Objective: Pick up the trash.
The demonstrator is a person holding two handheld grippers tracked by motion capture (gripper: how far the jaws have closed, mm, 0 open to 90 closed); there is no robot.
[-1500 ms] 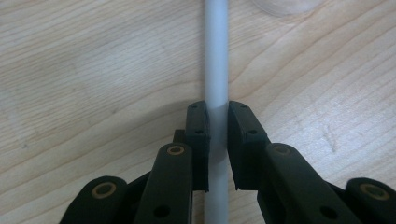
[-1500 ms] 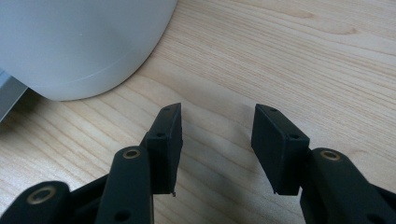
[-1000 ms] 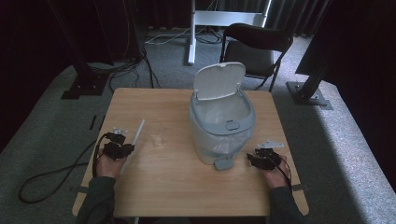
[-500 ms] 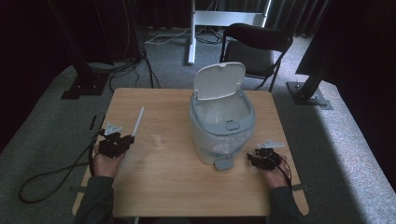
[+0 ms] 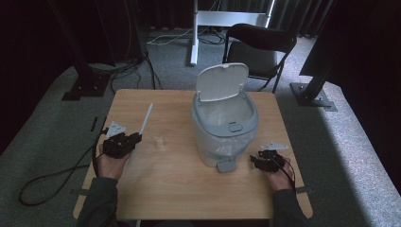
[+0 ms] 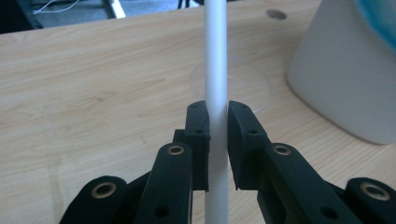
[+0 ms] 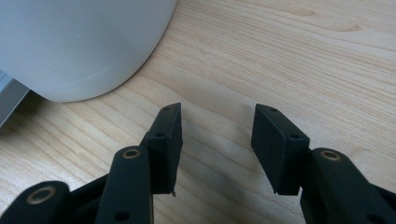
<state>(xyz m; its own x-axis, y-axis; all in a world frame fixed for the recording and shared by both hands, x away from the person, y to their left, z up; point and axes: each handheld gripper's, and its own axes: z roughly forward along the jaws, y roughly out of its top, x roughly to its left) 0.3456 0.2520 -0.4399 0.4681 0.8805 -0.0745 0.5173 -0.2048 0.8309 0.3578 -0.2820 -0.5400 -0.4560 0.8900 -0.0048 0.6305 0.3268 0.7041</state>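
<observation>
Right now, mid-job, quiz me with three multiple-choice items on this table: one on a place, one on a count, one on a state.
1. Where does the white rod sit?
A. between the left gripper's jaws
B. inside the bin
C. on the floor

2. How many bins stand on the table?
A. three
B. two
C. one

3. How is the bin's lid?
A. shut flat
B. raised open
C. lying on the table

Answers:
1 A, the left gripper view shows both pads against the rod.
2 C, the high view shows a single bin.
3 B, the lid stands up behind the rim.
</observation>
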